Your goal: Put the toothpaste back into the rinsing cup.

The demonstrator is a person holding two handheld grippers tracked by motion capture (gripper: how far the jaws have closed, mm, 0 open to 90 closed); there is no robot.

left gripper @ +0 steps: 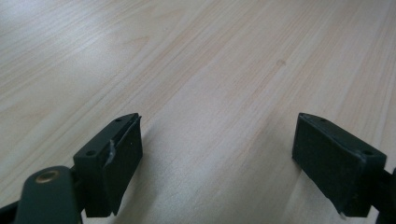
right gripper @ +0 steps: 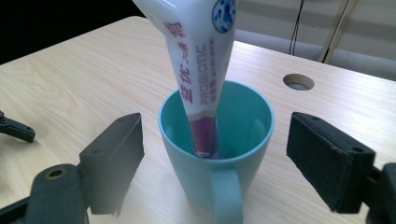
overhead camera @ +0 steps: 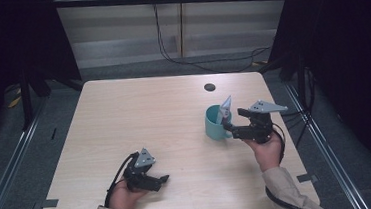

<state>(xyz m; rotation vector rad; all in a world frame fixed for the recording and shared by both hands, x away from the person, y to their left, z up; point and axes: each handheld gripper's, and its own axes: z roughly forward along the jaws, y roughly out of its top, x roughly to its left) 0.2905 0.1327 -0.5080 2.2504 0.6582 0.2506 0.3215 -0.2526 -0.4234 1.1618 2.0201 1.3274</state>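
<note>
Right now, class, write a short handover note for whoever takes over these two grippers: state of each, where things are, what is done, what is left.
Left gripper: open, holding nothing, low over the bare table near the front edge.
Right gripper: open, jaws either side of the teal mug, not touching it.
Toothpaste tube: standing cap-down inside the mug, leaning on its rim.
Done: tube is in the mug and released.
Left: probably just draw the right gripper back without knocking the mug.
</note>
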